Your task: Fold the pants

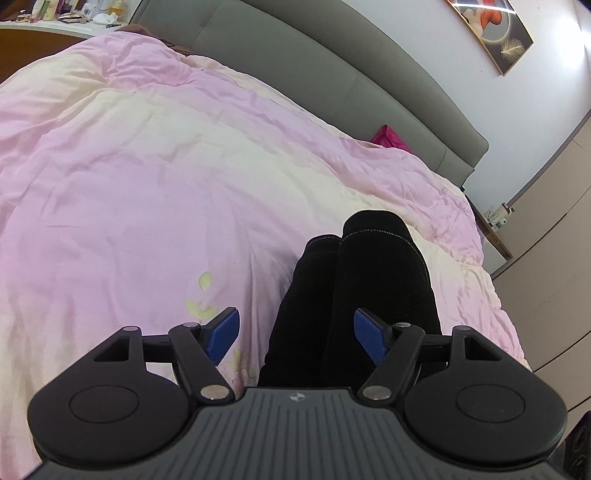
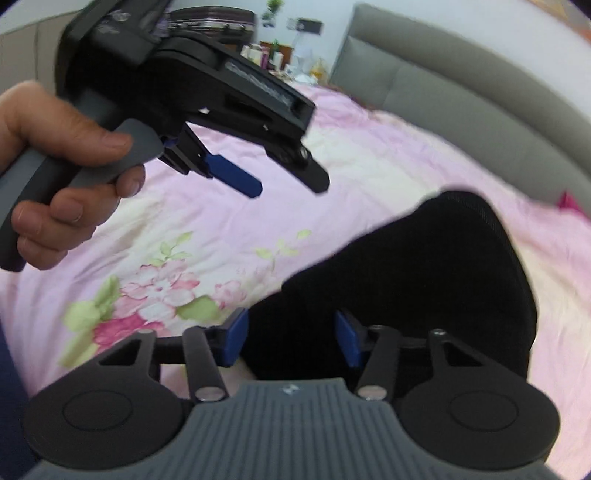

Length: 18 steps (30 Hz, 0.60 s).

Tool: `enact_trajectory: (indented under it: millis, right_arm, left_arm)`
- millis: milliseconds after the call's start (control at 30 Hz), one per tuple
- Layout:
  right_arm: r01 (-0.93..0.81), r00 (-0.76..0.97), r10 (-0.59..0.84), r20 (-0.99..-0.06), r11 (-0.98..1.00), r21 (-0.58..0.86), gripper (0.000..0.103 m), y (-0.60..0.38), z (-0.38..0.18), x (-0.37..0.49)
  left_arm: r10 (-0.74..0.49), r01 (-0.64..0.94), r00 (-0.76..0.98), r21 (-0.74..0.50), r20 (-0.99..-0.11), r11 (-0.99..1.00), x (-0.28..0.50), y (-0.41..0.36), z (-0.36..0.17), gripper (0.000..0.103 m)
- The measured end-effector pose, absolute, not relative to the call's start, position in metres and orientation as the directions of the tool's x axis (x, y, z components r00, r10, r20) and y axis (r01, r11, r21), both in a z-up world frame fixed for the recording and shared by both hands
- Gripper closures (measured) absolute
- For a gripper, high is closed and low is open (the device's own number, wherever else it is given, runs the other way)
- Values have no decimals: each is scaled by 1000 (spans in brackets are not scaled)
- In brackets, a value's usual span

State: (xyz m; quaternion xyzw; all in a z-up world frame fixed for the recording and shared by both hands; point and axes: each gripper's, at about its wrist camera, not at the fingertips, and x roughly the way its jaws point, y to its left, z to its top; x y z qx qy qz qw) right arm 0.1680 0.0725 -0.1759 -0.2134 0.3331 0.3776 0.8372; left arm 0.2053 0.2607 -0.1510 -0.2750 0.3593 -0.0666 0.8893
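Observation:
Black pants (image 1: 365, 280) lie on the pink quilt, stretching away from me; they also show in the right wrist view (image 2: 424, 273) as a dark heap. My left gripper (image 1: 295, 328) is open, hovering over the near end of the pants, holding nothing. My right gripper (image 2: 291, 332) is open above the pants' near edge, empty. The left gripper, held in a hand (image 2: 66, 177), also appears in the right wrist view (image 2: 284, 184), raised above the quilt.
A pink and cream quilt (image 1: 147, 177) with a flower print (image 2: 159, 291) covers the bed. A grey headboard (image 1: 332, 77) runs along the far side. A magenta cloth (image 1: 391, 136) lies by it. A cluttered shelf (image 1: 62, 14) stands at far left.

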Motion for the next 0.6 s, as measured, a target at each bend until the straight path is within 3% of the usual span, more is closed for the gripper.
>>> enact_trajectory:
  millis: [167, 300, 533, 600]
  right_arm:
    - [-799, 471, 521, -712, 594, -94, 55, 85, -208, 163]
    - [-816, 365, 615, -699, 573, 78, 57, 57, -179, 158]
    - [-693, 444, 583, -680, 704, 151, 56, -31, -131, 192]
    - [-636, 487, 554, -675, 755, 161, 48, -45, -118, 213]
  left_arm:
    - [-342, -60, 716, -543, -608, 838, 204, 251, -159, 20]
    - [-394, -29, 683, -562, -615, 827, 205, 240, -164, 16]
    - [-451, 81, 645, -532, -617, 843, 210, 206, -168, 14]
    - [-439, 90, 629, -501, -642, 861, 214, 197, -171, 14]
